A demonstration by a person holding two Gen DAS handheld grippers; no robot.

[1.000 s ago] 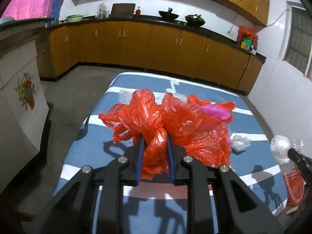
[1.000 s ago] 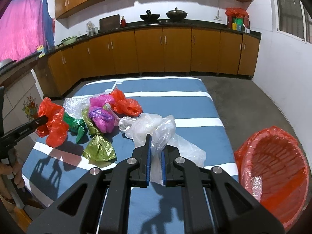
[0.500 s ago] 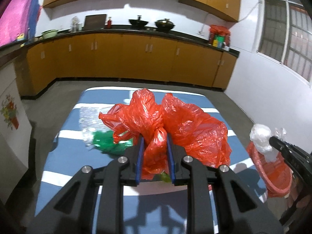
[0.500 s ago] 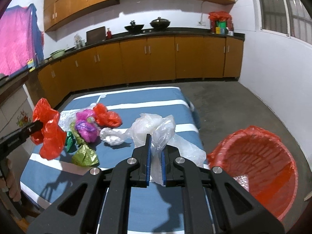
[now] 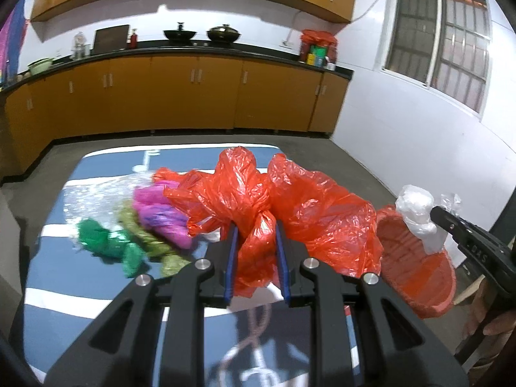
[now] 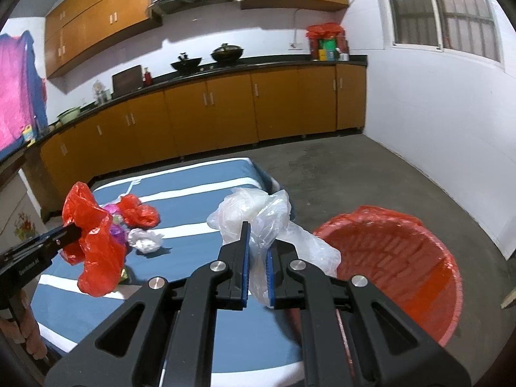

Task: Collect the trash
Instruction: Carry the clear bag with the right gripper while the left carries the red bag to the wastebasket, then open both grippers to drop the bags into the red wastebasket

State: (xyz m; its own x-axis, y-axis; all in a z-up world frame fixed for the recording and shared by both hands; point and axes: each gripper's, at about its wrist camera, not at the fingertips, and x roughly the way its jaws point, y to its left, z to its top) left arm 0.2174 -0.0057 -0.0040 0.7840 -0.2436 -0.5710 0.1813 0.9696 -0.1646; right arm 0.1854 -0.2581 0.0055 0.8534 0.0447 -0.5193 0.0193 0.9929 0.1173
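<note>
My left gripper [image 5: 256, 251] is shut on a crumpled red plastic bag [image 5: 309, 216], held up above the blue-and-white striped table [image 5: 96, 293]. The same red bag [image 6: 93, 242] hangs at the left of the right wrist view. A clear plastic bag [image 6: 267, 222] is pinched in my right gripper [image 6: 256, 258], near the table's right edge. Beside it on the floor stands a red bin [image 6: 396, 267] lined with red plastic. From the left wrist view the clear bag [image 5: 417, 216] hangs over the bin's [image 5: 416, 277] rim.
Green [image 5: 106, 245], olive [image 5: 151, 245], pink [image 5: 161, 216] and clear [image 5: 96, 196] bags lie on the table, with a small red bag [image 6: 138, 214] and a white wad [image 6: 145, 240]. Wooden cabinets [image 5: 193, 96] line the far wall. Grey floor [image 6: 354, 177] spreads to the right.
Both grippers have swung to the right with their bags. The red bin has come closer in both views, and the clear bag now hangs by its rim.
</note>
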